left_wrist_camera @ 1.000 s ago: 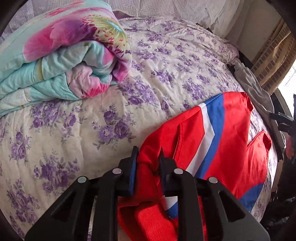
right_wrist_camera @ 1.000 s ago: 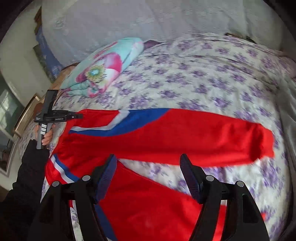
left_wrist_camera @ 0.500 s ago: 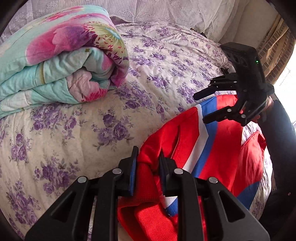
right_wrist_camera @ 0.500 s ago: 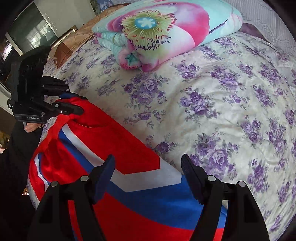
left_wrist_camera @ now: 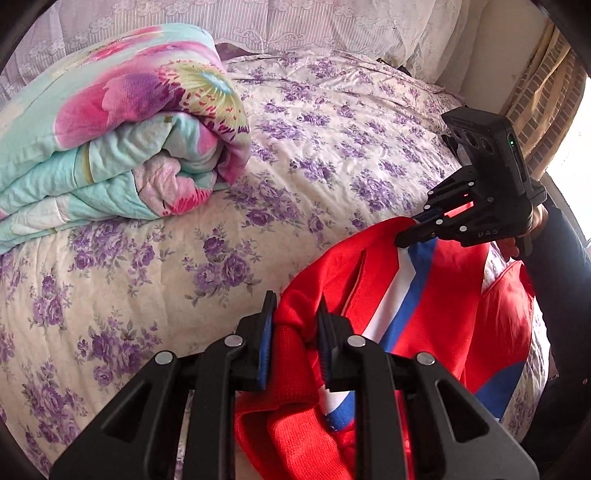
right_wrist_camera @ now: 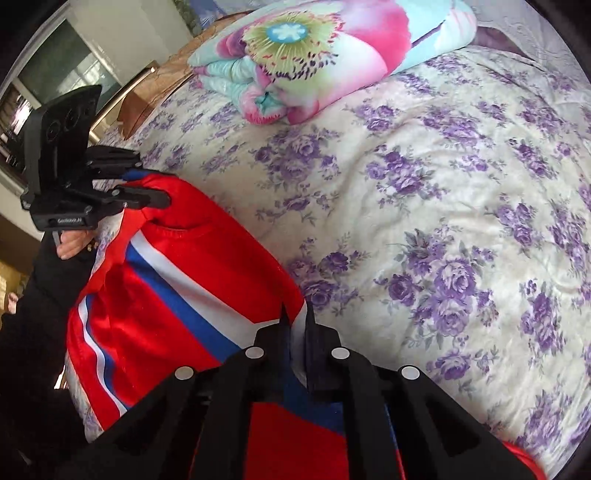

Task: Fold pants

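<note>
Red pants (left_wrist_camera: 436, 295) with white and blue side stripes lie on the near part of the bed; they also show in the right wrist view (right_wrist_camera: 177, 295). My left gripper (left_wrist_camera: 295, 317) is shut on the red waistband edge; it also shows in the right wrist view (right_wrist_camera: 147, 192). My right gripper (right_wrist_camera: 295, 321) is shut on the pants' edge at the white and blue stripe. It shows in the left wrist view (left_wrist_camera: 410, 230) at the far end of the same edge.
A folded floral quilt (left_wrist_camera: 110, 136) in teal and pink lies at the back left of the bed, also in the right wrist view (right_wrist_camera: 314, 51). The bedspread (right_wrist_camera: 461, 206) with purple flowers stretches beyond the pants. A lace curtain (left_wrist_camera: 295, 22) hangs behind.
My right gripper moved in over the pants' far edge and closed on it; it was open before. My left gripper kept its hold on the waistband.
</note>
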The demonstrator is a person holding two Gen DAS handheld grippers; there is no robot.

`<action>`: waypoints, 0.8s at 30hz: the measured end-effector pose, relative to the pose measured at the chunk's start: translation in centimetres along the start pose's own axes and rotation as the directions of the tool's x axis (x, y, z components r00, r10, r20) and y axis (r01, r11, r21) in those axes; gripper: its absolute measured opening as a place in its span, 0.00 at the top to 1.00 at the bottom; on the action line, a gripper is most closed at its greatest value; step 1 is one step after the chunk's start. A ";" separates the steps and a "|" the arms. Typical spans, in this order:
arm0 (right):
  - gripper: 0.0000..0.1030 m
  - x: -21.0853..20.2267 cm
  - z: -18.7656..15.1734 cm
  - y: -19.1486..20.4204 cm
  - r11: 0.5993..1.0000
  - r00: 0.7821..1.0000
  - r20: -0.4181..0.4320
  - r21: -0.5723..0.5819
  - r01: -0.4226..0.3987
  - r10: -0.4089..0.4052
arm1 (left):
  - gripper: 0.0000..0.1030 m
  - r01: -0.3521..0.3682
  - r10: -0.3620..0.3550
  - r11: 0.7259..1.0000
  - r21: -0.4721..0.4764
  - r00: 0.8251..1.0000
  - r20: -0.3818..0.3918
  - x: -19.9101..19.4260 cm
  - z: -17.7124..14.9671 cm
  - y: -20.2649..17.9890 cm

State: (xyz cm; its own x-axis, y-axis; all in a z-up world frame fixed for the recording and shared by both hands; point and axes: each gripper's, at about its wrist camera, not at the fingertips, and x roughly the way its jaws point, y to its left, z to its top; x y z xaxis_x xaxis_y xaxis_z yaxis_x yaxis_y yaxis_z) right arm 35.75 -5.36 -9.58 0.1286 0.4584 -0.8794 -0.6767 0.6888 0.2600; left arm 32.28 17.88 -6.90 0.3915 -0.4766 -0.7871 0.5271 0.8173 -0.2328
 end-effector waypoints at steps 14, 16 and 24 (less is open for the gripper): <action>0.93 -9.8 -8.2 11.6 0.982 0.962 0.201 0.063 0.176 -0.185 | 0.82 -0.068 0.057 0.985 0.159 0.996 0.069 -9.7 -5.6 -9.1; 0.93 -10.8 -10.8 14.4 0.984 0.957 0.228 0.028 0.178 -0.180 | 0.82 -0.082 0.072 0.979 0.185 0.996 0.059 -10.8 -7.8 -10.5; 0.93 -6.4 -19.1 20.7 0.979 0.964 0.184 -0.028 0.200 -0.191 | 0.82 -0.087 0.101 0.972 0.218 0.993 -0.053 -10.2 -15.3 -12.5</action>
State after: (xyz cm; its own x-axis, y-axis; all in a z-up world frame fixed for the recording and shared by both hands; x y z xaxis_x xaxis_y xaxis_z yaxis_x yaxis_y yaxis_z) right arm 7.09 -4.78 -6.19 0.3867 0.4133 -0.8244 -0.6571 0.7507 0.0681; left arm 10.11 17.44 -4.74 0.4018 -0.3738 -0.8360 0.6430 0.7651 -0.0330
